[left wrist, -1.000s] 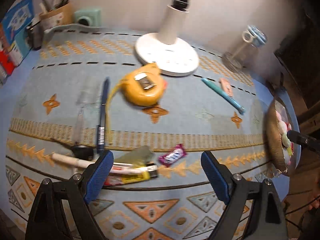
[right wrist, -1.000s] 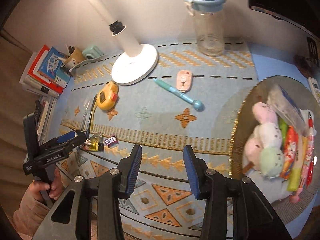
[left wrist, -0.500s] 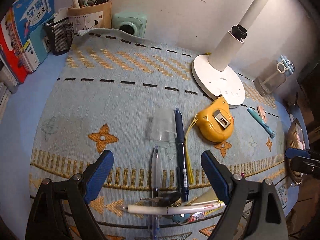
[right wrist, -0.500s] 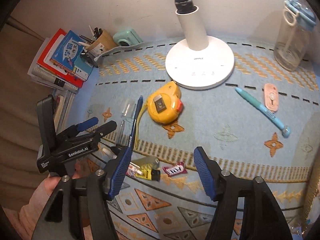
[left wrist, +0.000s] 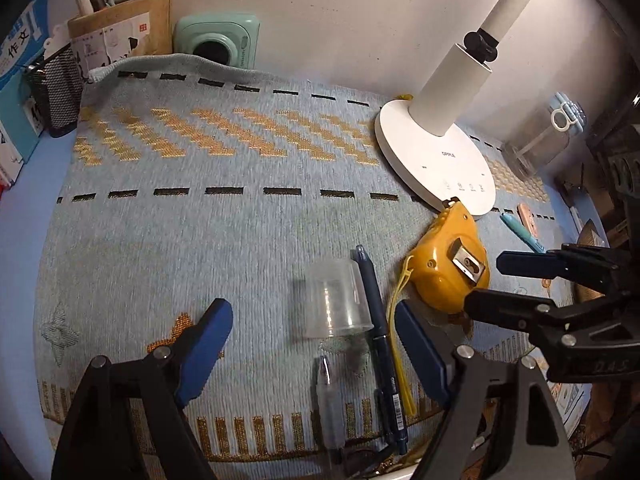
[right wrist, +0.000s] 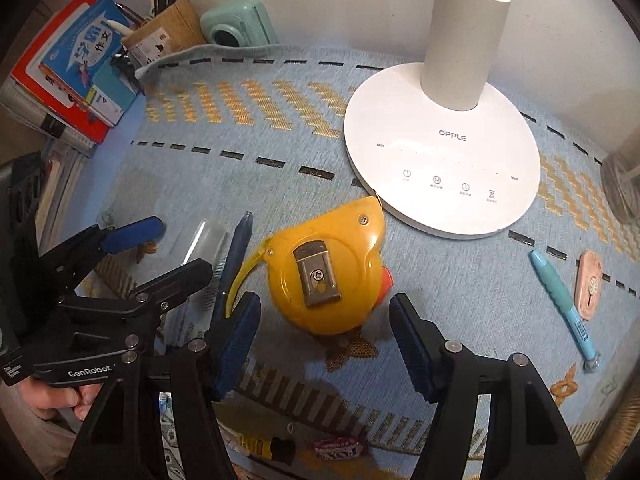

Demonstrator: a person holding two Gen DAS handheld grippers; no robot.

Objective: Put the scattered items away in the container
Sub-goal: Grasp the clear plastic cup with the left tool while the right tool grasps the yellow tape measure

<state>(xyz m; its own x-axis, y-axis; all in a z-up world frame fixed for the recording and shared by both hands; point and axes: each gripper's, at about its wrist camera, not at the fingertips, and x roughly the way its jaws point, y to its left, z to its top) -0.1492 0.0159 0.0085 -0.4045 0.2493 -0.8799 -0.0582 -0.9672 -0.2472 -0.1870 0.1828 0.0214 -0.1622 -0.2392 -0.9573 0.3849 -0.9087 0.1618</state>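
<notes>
A yellow tape measure [right wrist: 326,268] lies on the blue patterned cloth, just ahead of my open right gripper [right wrist: 324,336], between its jaws' line. It also shows in the left wrist view [left wrist: 450,266]. My left gripper [left wrist: 312,344] is open over a clear plastic cup [left wrist: 336,300] lying on its side, with a dark blue pen [left wrist: 380,332] and a clear pen [left wrist: 329,404] beside it. A teal pen [right wrist: 562,304] and a pink eraser [right wrist: 589,284] lie to the right. A candy wrapper [right wrist: 340,448] and a glue tube [right wrist: 260,446] lie near the front edge.
A white lamp base [right wrist: 440,152] stands right behind the tape measure. Books [right wrist: 76,68], a pen holder [left wrist: 120,28] and a mint green device [left wrist: 218,42] line the back left. A clear bottle [left wrist: 540,140] stands at the back right.
Both grippers have moved forward and lower. The right one has closed in on the tape measure; the left one has come down over the cup and pens. The basket has left view.
</notes>
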